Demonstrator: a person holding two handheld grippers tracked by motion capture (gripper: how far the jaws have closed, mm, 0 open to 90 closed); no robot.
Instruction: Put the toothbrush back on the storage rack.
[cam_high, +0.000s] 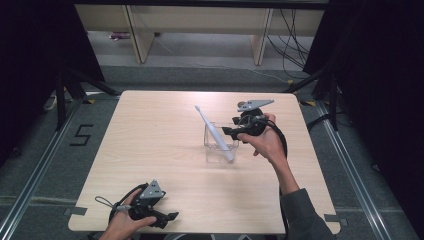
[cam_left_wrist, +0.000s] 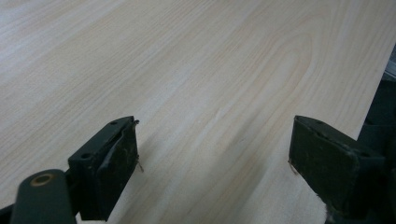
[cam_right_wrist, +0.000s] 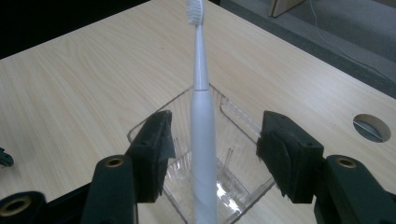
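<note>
Our right hand-held gripper (cam_right_wrist: 212, 154) is wide open, gripping nothing, with the toothbrush (cam_right_wrist: 202, 135) right between its jaws, leaning away out of the clear box (cam_right_wrist: 233, 140). Left hand-held gripper (cam_left_wrist: 212, 158) sits open, empty, well apart.

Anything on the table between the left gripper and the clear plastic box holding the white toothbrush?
Nothing: in the high view only bare light wood tabletop lies between the left gripper and the clear plastic box with the white toothbrush.
</note>
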